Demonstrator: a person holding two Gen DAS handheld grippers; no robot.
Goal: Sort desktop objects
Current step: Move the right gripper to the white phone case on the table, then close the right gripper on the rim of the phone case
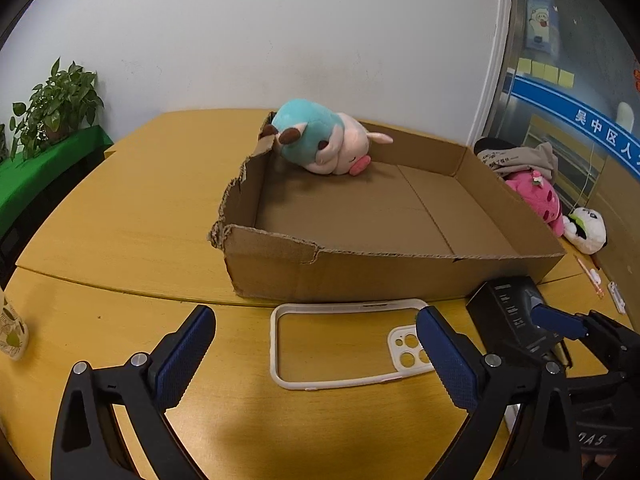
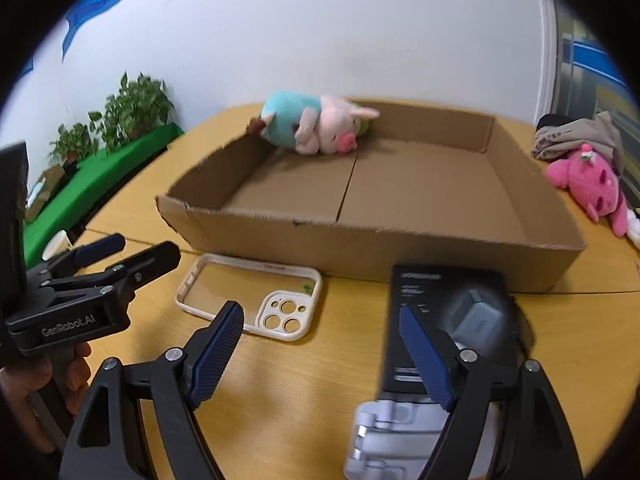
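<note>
A shallow cardboard box (image 1: 360, 272) (image 2: 360, 240) stands on the yellow table; a teal-and-pink plush pig (image 1: 320, 140) (image 2: 316, 126) lies in its far left corner. A white phone case (image 1: 304, 384) (image 2: 192, 300) lies on the table in front of the box. A black product box (image 1: 508, 312) (image 2: 440, 300) lies to its right. My left gripper (image 1: 316, 344) is open just above the case, empty. My right gripper (image 2: 320, 344) is open and empty between the case and the black box; it shows in the left wrist view (image 1: 560, 324).
A pink plush (image 1: 536, 196) (image 2: 592, 188), a panda plush (image 1: 586, 228) and a grey cloth (image 2: 576, 136) lie right of the box. A silver stand (image 2: 392, 436) sits under my right gripper. Potted plants (image 1: 56, 108) stand on a green ledge at left. A paper cup (image 1: 12, 332) is at the left edge.
</note>
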